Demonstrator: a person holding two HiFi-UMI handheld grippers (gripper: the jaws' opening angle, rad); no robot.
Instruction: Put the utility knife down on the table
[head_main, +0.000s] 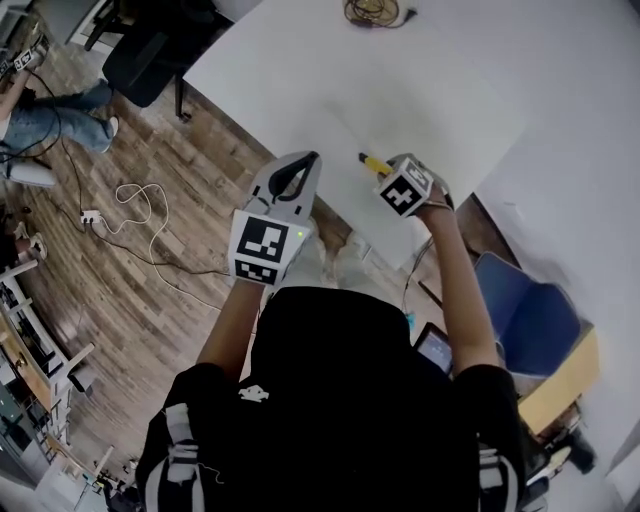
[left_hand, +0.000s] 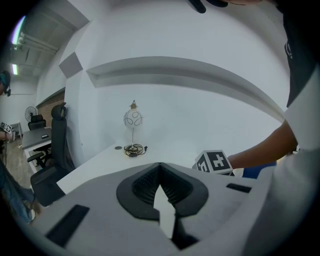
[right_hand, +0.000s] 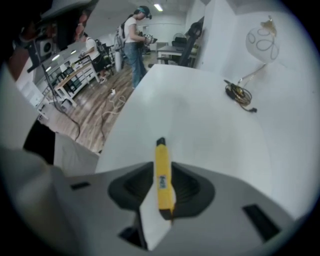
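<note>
The yellow utility knife (right_hand: 163, 180) with a black tip stands between the jaws of my right gripper (right_hand: 162, 172), which is shut on its rear part; the tip sticks out over the white table (right_hand: 200, 125). From the head view the knife (head_main: 368, 159) shows just left of the right gripper (head_main: 385, 172), above the table's near edge (head_main: 330, 130). My left gripper (head_main: 312, 158) hangs to the left of it at the table's edge. Its jaws (left_hand: 160, 166) are shut with nothing in them.
A coiled black cable (right_hand: 240, 94) and a white globe lamp (right_hand: 262, 40) sit at the table's far end. A black office chair (head_main: 150, 50) stands left of the table and a blue chair (head_main: 525, 310) to the right. A white cord (head_main: 130, 210) lies on the wooden floor.
</note>
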